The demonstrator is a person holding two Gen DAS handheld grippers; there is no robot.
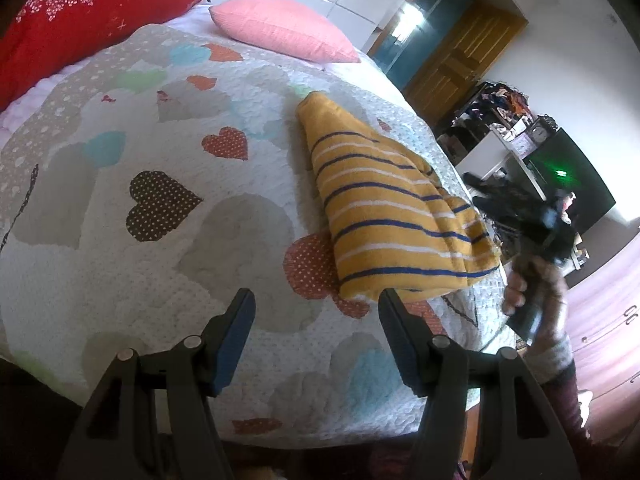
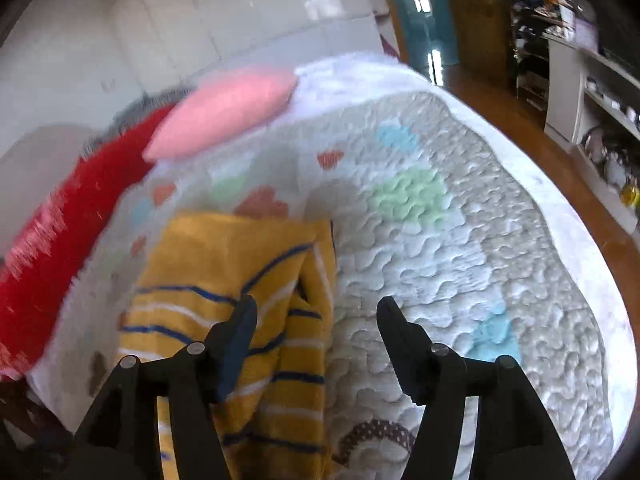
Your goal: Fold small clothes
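Observation:
A small yellow garment with blue and white stripes lies folded on the heart-patterned quilt, near the bed's right edge. My left gripper is open and empty, just short of the garment's near edge. The right gripper shows in the left wrist view as a blurred dark shape in a hand, beyond the bed edge. In the right wrist view my right gripper is open and empty above the garment, its left finger over the cloth, its right finger over the quilt.
A pink pillow and a red floral pillow lie at the head of the bed. A wooden door, a white shelf unit with clutter and a wood floor lie past the bed's right side.

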